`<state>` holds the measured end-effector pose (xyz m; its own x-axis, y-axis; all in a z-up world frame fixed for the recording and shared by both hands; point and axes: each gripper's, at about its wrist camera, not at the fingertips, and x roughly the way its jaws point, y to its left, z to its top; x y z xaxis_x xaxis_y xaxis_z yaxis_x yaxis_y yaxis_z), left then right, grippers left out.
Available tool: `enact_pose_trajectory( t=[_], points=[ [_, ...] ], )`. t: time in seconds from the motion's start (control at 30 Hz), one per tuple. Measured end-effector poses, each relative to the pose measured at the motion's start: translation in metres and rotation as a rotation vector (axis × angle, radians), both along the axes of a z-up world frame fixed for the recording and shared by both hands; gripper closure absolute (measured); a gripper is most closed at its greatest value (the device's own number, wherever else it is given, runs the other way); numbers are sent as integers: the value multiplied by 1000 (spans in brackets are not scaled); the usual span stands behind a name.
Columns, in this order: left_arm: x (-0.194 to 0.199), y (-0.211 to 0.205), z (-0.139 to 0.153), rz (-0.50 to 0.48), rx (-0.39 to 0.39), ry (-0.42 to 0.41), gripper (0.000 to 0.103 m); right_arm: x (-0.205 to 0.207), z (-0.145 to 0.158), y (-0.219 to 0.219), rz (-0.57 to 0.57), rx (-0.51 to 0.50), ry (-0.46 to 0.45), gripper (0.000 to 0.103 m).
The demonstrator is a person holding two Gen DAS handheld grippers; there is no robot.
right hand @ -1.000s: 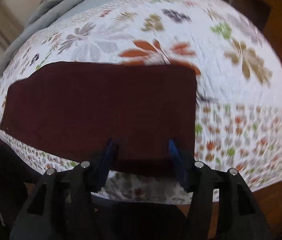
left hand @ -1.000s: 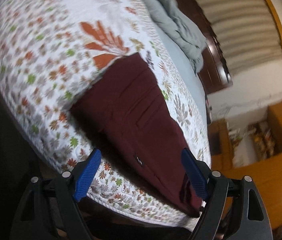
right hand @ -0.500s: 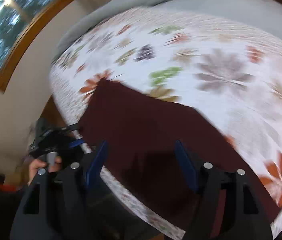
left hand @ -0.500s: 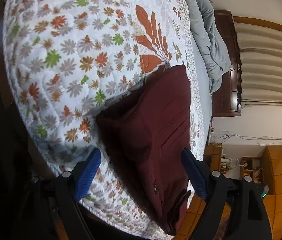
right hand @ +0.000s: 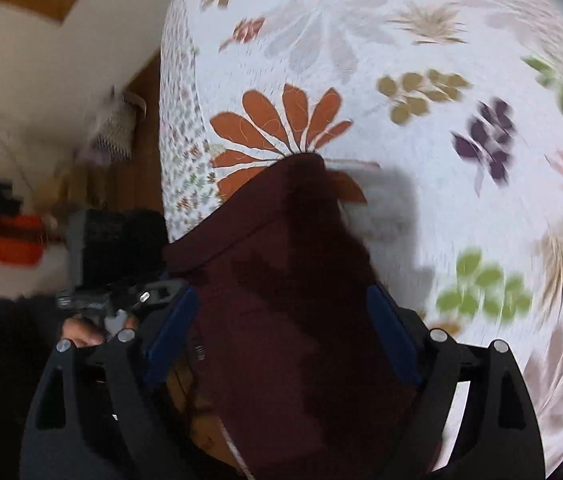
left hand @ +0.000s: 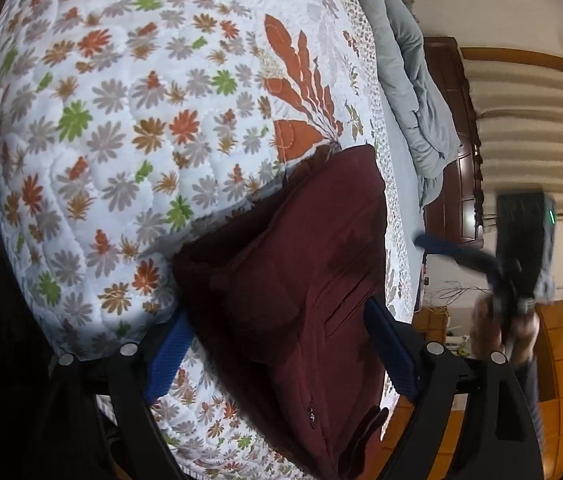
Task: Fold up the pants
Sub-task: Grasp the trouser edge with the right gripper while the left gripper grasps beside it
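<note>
Left wrist view: maroon pants point(left hand: 301, 288) lie folded on floral quilt point(left hand: 121, 120), near the quilt's near edge, far end reaching the big orange leaf print. Left gripper point(left hand: 281, 356) hovers over the pants' near half; blue pads point(left hand: 169, 356) wide apart, cloth seen between them but pads not pressing it, so nothing held. Waistband end w/ button runs off the quilt edge, partly cut by frame bottom. Grey duvet point(left hand: 413, 92) bunched at the quilt's far side. Right gripper point(left hand: 481, 256) shows beyond the quilt's right edge, heavily blurred; hand point(left hand: 521, 332) under it barely readable.

Right wrist view: right gripper point(right hand: 281, 336) above pants point(right hand: 281, 300), jaws opening, pads spread either side of the cloth w/o clamping. Pants taper to a corner at the orange flower print on quilt point(right hand: 421, 60). Much motion blur, esp. quilt's right part. Left of the quilt edge: left gripper point(right hand: 121, 292) and fingers point(right hand: 81, 334), dark, details hard to tell. Pants' near part hidden below frame.
</note>
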<state>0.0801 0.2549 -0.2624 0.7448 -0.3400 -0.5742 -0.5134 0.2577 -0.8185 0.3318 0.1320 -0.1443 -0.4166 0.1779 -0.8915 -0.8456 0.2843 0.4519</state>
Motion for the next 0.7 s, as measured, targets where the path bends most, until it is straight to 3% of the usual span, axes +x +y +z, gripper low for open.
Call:
enact_pose_trajectory(
  t=[0.2, 0.37, 0.5, 0.53, 0.6, 0.63, 0.7],
  points=[
    [-4, -1, 0, 6, -6, -13, 18, 1, -41, 42, 159, -92, 41, 17],
    [1, -8, 4, -32, 46, 0, 18, -5, -70, 58, 206, -116, 103, 17],
    [3, -7, 4, -48, 38, 4, 22, -13, -82, 63, 224, -136, 119, 18],
    [3, -7, 5, -53, 46, 17, 31, -12, -82, 63, 217, -134, 125, 21],
    [2, -5, 5, -61, 57, 47, 45, -10, -79, 65, 200, -126, 134, 43],
    [2, -4, 5, -65, 54, 49, 54, -9, -78, 65, 193, -125, 134, 48],
    [1, -3, 6, -76, 47, 45, 59, -9, -74, 63, 192, -126, 118, 64]
  ],
)
